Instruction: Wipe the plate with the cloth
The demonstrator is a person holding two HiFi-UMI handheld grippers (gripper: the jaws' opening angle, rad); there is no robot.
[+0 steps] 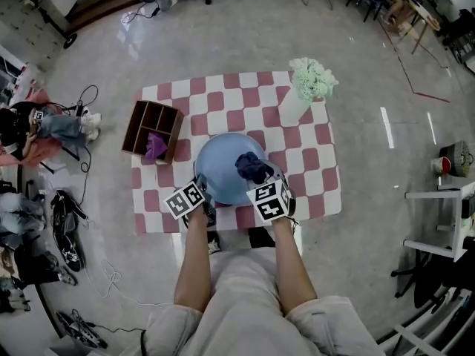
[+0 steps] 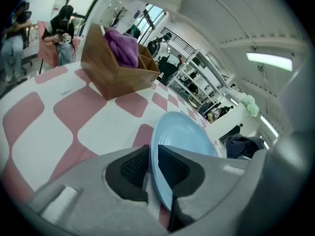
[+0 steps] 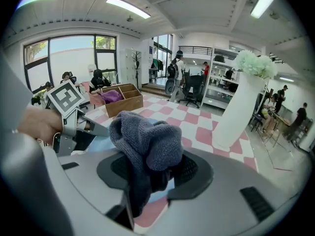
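A light blue plate [image 1: 225,167] is held over the pink-and-white checked mat [image 1: 319,176]. My left gripper [image 1: 199,199] is shut on the plate's near left rim; in the left gripper view the plate [image 2: 183,141] stands edge-on between the jaws of the left gripper [image 2: 152,170]. My right gripper [image 1: 269,191] is shut on a dark blue-grey cloth [image 1: 253,167], which lies on the plate's right side. In the right gripper view the bunched cloth [image 3: 145,146] fills the jaws of the right gripper [image 3: 153,173], with the left gripper [image 3: 69,118] at the left.
A wooden divided box [image 1: 152,130] with a purple cloth [image 1: 155,146] in it sits at the mat's left. A white vase of pale green flowers [image 1: 303,90] stands at the back right. Cables, shoes and bags lie on the floor at the left.
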